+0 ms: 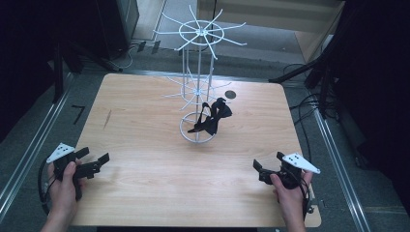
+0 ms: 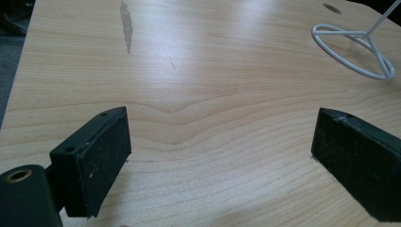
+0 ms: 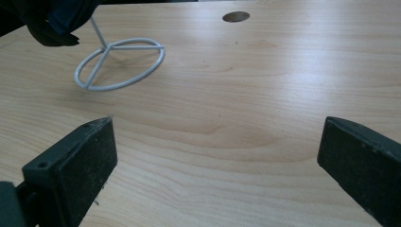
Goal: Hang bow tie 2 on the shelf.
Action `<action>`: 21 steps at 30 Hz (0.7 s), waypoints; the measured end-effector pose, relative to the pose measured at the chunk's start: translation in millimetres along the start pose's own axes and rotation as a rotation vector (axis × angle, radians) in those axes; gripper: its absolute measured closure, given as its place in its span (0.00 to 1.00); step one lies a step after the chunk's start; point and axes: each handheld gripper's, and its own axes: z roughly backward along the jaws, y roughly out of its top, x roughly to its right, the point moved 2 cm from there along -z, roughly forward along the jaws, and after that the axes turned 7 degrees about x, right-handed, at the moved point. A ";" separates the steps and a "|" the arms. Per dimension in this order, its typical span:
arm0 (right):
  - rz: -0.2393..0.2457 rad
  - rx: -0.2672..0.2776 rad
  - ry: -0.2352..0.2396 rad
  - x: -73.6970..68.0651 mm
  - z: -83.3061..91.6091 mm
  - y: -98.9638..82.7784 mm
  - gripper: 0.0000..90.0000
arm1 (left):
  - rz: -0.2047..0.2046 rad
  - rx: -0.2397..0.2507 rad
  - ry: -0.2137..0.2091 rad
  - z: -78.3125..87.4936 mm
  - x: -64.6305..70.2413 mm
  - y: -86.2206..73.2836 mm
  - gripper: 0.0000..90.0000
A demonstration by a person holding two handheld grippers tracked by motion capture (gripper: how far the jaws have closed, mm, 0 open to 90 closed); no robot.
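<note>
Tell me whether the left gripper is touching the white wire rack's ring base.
Apart. The high view shows the left gripper near the table's corner, with bare wood between it and the white wire rack's ring base.

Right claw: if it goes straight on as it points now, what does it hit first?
Likely nothing soon. The right claw is open over bare table; the white wire rack's ring base sits left of its line, the dark hole far ahead. Depth unclear.
</note>
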 end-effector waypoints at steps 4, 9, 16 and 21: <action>-0.009 0.000 -0.013 7.6 6.1 -3.7 0.00 | -0.001 0.000 0.000 0.1 0.0 0.0 0.07; -0.039 0.006 -0.030 18.2 14.5 -7.7 0.00 | 0.000 0.001 0.001 0.1 -0.1 0.0 0.07; -0.047 0.002 -0.060 31.1 26.5 -14.0 0.00 | 0.000 0.002 0.001 0.2 -0.2 0.0 0.07; -0.054 -0.007 -0.074 36.7 32.7 -17.5 0.00 | 0.000 0.001 0.001 0.2 -0.3 0.0 0.07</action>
